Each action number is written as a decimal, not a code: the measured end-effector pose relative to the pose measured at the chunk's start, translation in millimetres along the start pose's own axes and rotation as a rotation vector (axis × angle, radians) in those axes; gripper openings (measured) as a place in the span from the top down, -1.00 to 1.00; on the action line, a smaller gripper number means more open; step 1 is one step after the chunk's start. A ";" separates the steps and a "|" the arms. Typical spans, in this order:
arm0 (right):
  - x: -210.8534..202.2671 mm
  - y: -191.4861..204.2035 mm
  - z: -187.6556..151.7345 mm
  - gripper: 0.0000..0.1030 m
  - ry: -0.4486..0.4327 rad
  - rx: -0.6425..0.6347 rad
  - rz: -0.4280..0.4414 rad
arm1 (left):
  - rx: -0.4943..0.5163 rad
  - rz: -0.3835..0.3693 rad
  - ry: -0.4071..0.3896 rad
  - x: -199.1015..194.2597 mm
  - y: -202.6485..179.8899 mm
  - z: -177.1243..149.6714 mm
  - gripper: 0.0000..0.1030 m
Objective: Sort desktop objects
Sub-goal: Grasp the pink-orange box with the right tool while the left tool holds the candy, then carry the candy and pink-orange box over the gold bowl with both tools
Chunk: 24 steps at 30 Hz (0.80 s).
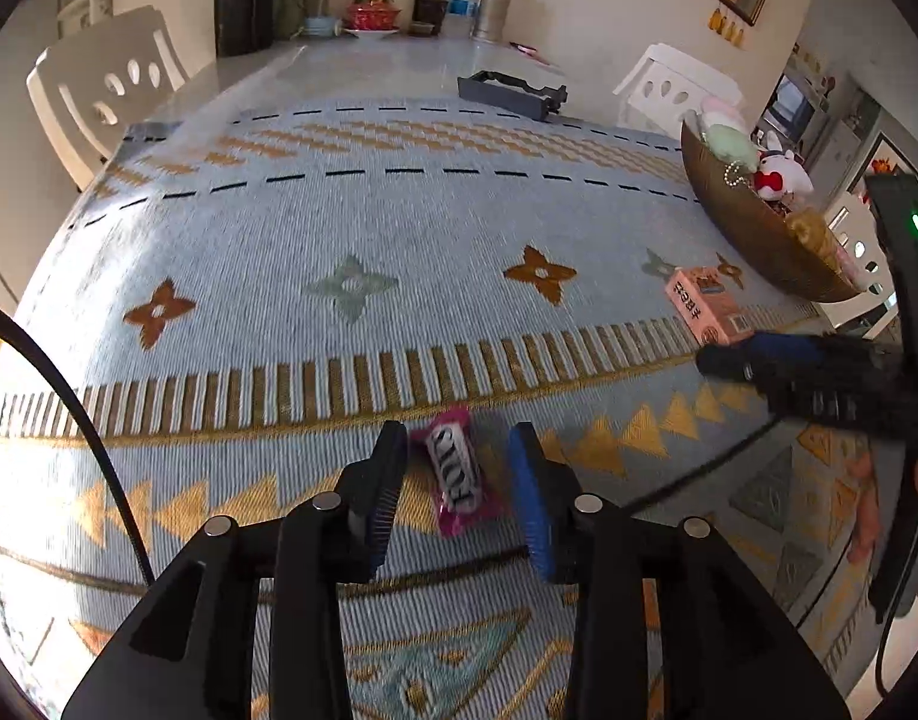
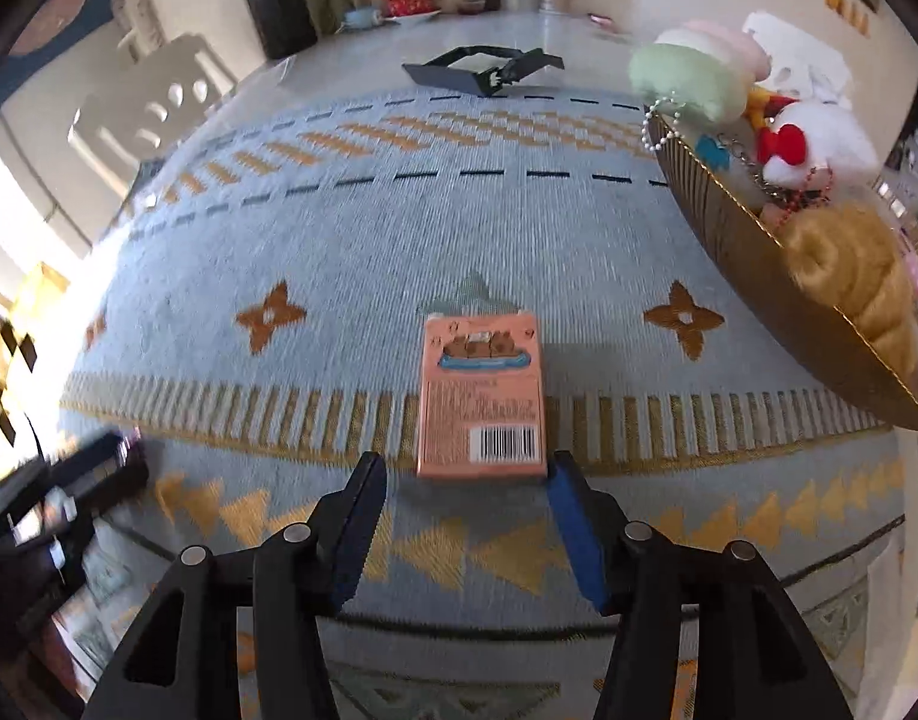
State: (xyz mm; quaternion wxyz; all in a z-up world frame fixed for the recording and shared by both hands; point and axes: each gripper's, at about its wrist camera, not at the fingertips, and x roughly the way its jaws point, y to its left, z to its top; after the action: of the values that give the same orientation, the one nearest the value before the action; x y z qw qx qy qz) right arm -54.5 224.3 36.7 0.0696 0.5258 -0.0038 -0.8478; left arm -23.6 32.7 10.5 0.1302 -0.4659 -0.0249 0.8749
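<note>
Left gripper (image 1: 459, 480) gapes around the pink candy packet (image 1: 456, 474), pads clear; right gripper (image 2: 465, 510) gapes just short of the orange box (image 2: 482, 399); both lie on the patterned blue tablecloth (image 1: 351, 228) near the plush-filled bowl (image 2: 759, 276).

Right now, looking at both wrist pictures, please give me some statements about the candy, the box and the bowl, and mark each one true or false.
1. The pink candy packet lies on the mat between the open fingers of the left gripper. True.
2. The right gripper is clamped on the orange box. False: its fingers are open and the box lies flat just ahead of them.
3. The brown bowl holds plush toys. True.
4. The box lies inside the bowl. False: it is on the mat beside it.
</note>
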 end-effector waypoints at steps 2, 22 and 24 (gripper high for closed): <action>3.7 -3.1 6.1 -0.06 -0.001 0.028 -0.008 | 0.010 0.012 -0.010 -2.2 -1.2 -4.2 0.33; -27.2 -11.0 2.1 0.23 -0.047 0.024 0.076 | 0.116 0.031 -0.080 -25.3 -34.9 10.7 0.73; -42.0 -16.0 1.1 0.23 -0.063 0.038 0.091 | 0.126 0.012 -0.094 -32.6 -42.8 17.4 0.73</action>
State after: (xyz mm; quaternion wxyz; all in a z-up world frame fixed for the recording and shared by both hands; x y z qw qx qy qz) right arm -39.0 245.2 73.3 0.0979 0.4994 -0.0456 -0.8596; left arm -11.9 67.2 53.7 0.1529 -0.4151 0.0270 0.8964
